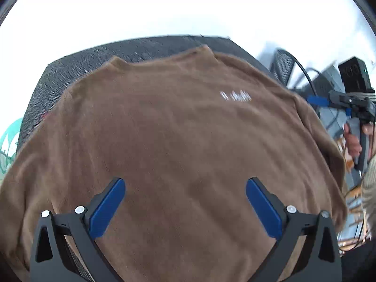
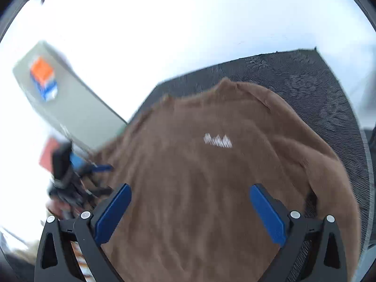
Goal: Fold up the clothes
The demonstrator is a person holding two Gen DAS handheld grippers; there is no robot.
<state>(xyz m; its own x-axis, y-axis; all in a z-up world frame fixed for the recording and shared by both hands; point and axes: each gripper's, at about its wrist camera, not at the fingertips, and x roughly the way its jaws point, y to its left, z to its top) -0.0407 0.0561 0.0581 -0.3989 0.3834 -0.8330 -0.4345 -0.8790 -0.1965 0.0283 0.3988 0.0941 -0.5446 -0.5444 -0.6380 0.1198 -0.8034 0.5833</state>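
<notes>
A brown sweater point(image 1: 176, 122) with a small white logo point(image 1: 235, 95) lies spread flat, front up, on a dark textured table point(image 1: 94, 56), its neckline at the far edge. My left gripper point(image 1: 185, 185) hovers open over the sweater's lower middle with nothing between its blue pads. In the right wrist view the same sweater point(image 2: 211, 176) covers the table point(image 2: 305, 75), and my right gripper point(image 2: 190, 190) is open above it, also holding nothing. The right gripper point(image 1: 347, 98) shows at the sweater's right side, held by a hand point(image 1: 352, 141). The left gripper point(image 2: 94, 169) appears blurred at the left.
A grey box with an orange and blue mark point(image 2: 58, 98) stands left of the table, with a red object point(image 2: 49, 152) below it. A black mesh chair point(image 1: 282, 65) and cables point(image 1: 305, 75) sit beyond the right edge. A teal item point(image 1: 9, 141) is at the left.
</notes>
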